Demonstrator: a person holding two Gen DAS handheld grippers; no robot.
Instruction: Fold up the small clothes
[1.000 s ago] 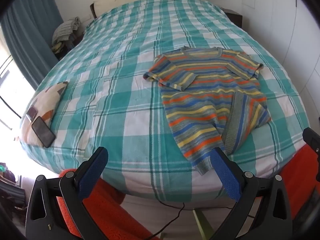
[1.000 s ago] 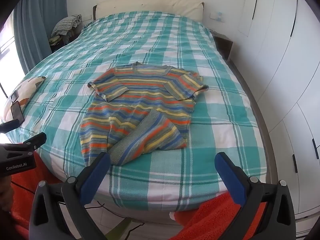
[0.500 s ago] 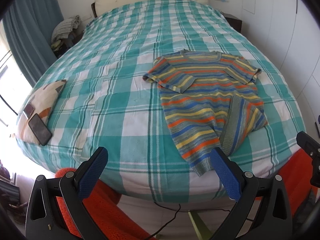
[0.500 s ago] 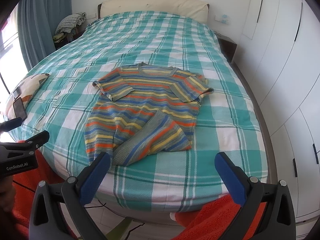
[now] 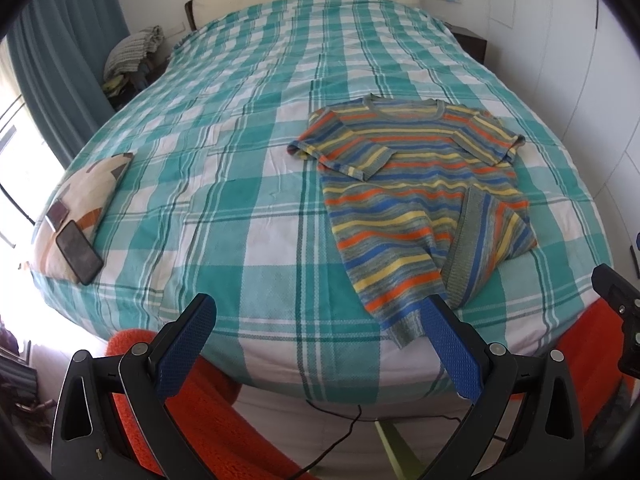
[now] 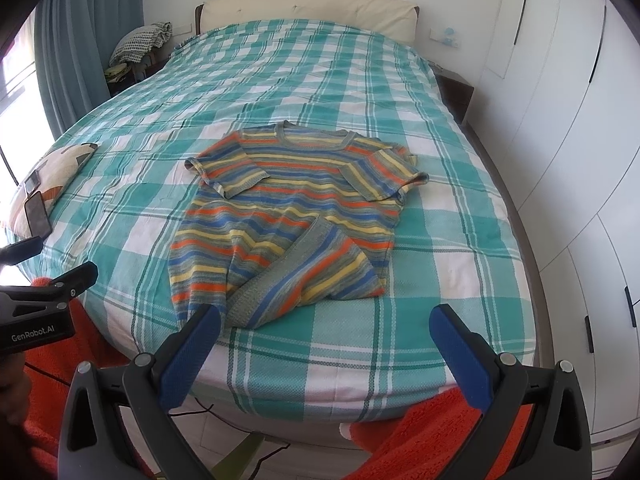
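Observation:
A small striped knit shirt [image 5: 416,196] in orange, blue, yellow and grey lies on the bed, neck toward the headboard. Its left sleeve is folded onto the chest and its lower right corner is turned up over the body. It also shows in the right wrist view [image 6: 296,212]. My left gripper [image 5: 316,312] is open and empty, held off the foot of the bed, its right finger just short of the shirt's hem. My right gripper [image 6: 326,320] is open and empty, below the hem at the bed's edge.
The bed has a teal and white checked cover [image 5: 240,152]. A cushion [image 5: 80,196] with a phone [image 5: 78,252] on it lies at the left edge. White wardrobe doors [image 6: 580,140] stand to the right. An orange rug [image 5: 200,420] and a cable lie on the floor.
Both grippers have moved a little closer to the bed and shirt. The shirt has not moved. Both jaws stay open.

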